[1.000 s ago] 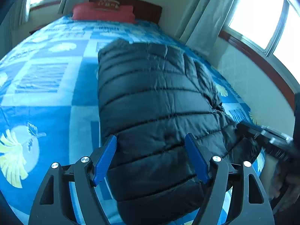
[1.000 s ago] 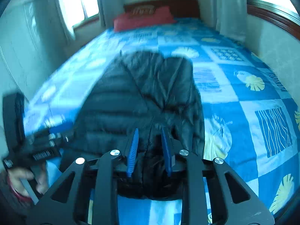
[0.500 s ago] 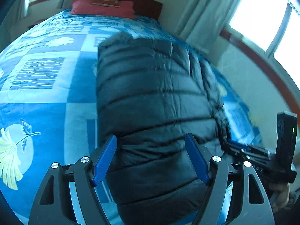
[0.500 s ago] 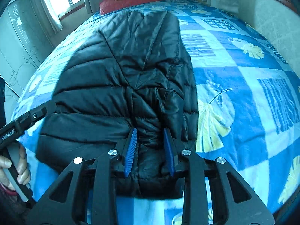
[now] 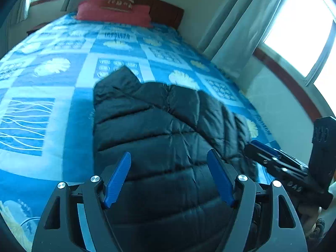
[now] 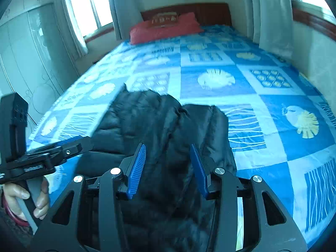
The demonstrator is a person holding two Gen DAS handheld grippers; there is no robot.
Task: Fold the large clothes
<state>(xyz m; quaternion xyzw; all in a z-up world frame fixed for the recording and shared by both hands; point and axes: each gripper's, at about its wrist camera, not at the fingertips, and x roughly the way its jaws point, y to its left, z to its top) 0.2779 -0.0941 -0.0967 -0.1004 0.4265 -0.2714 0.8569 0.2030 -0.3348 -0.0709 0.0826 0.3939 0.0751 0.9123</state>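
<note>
Both hand-held grippers apart, jacket (image 6: 168, 130) prob. free.

The black puffer jacket's (image 5: 163, 147) near hem runs off the bottom edge in both views. Its far end (image 6: 145, 103) is motion-blurred.

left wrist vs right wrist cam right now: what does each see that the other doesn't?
Left wrist only: the right gripper seen from the side at the jacket's right edge, and the big window on the right wall.

Right wrist only: the left gripper with the hand on its handle, the wardrobe on the left wall, and the fish-and-leaf square of the bedspread.

Both: the black puffer jacket on the blue patterned bedspread, the red pillow, the wooden headboard, and each camera's own blue-padded fingers spread open above the jacket.
</note>
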